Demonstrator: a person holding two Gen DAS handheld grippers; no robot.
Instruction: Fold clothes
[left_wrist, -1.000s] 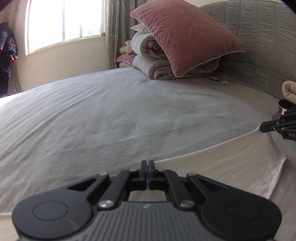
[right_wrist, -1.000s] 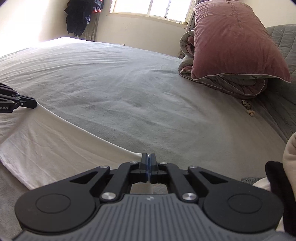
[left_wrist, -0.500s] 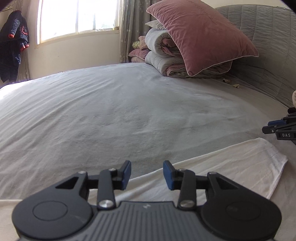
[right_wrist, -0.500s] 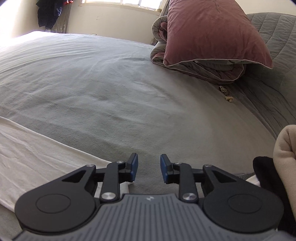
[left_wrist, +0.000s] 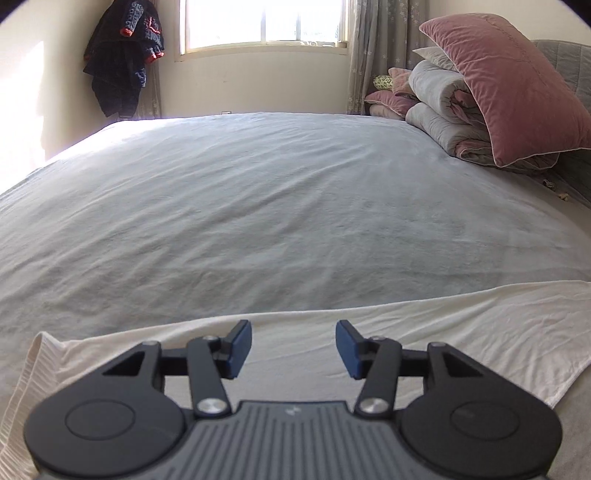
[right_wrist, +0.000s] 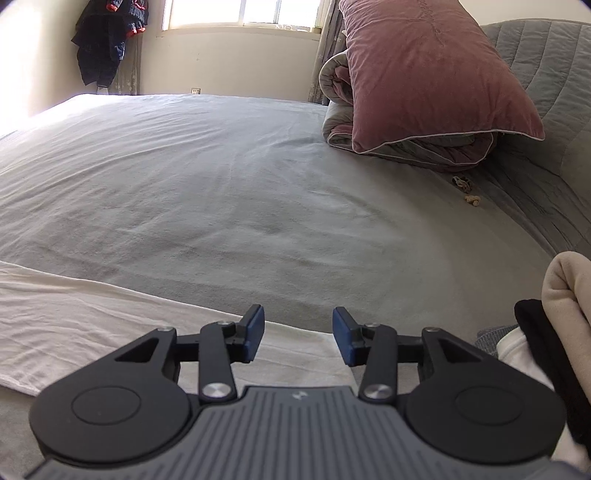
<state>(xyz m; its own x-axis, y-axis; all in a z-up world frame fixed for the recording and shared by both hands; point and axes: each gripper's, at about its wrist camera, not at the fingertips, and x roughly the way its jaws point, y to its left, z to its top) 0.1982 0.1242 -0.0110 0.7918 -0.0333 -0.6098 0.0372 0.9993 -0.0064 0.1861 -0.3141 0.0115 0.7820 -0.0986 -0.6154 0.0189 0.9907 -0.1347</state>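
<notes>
A white garment (left_wrist: 443, 325) lies flat along the near edge of the grey bed (left_wrist: 258, 206), its ribbed hem at the left. My left gripper (left_wrist: 293, 347) hovers over it, jaws opening, nothing between the blue pads. In the right wrist view the same white garment (right_wrist: 92, 314) stretches off to the left. My right gripper (right_wrist: 298, 339) is above its right end, jaws opening too, with nothing held. Neither gripper appears in the other's view.
A pink pillow (left_wrist: 517, 85) rests on folded quilts (left_wrist: 443, 110) at the bed's far right, by the grey headboard (right_wrist: 546, 74). A dark jacket (left_wrist: 122, 55) hangs by the window. Beige and black clothes (right_wrist: 561, 314) lie at my right. Small crumbs (right_wrist: 469, 192) sit near the headboard.
Both grippers were shut on the white garment's edge and have let it go, jaws spreading. The garment now lies flat. My left gripper has swung leftward along it; the right lifted slightly.
</notes>
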